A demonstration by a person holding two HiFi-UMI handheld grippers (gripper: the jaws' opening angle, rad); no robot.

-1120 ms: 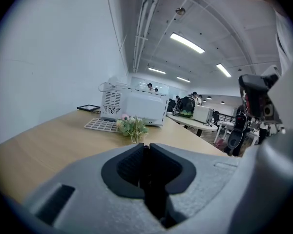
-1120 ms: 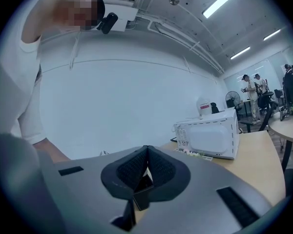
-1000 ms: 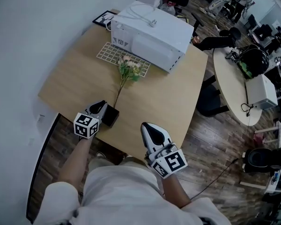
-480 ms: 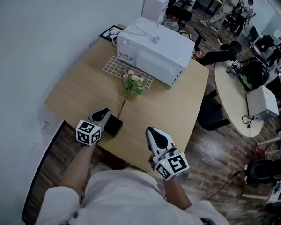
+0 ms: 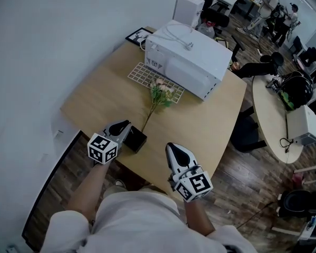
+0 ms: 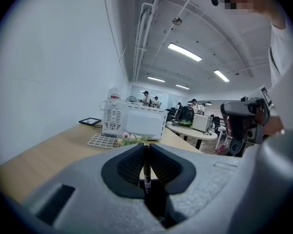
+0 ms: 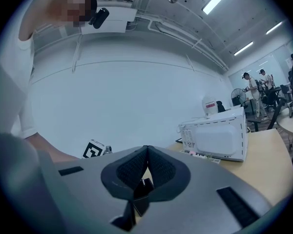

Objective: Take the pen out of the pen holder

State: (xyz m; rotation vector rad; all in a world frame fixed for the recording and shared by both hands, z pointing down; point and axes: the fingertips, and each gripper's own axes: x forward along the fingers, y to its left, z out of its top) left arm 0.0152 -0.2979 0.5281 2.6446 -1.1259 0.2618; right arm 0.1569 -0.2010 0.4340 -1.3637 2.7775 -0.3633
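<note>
The left gripper [image 6: 146,149] is clamped shut on a thin dark pen [image 6: 146,172], pinched between its pads directly above the black holder [image 5: 135,139]. The right gripper [image 5: 175,148] is closed and empty, just right of the holder. The holder stands close to the table's [image 5: 102,96] near edge. Bare tabletop lies beyond it, up to the microwave [image 5: 192,59]. The pen stands upright, its long axis vertical and its lower end pointing down into the holder.
</note>
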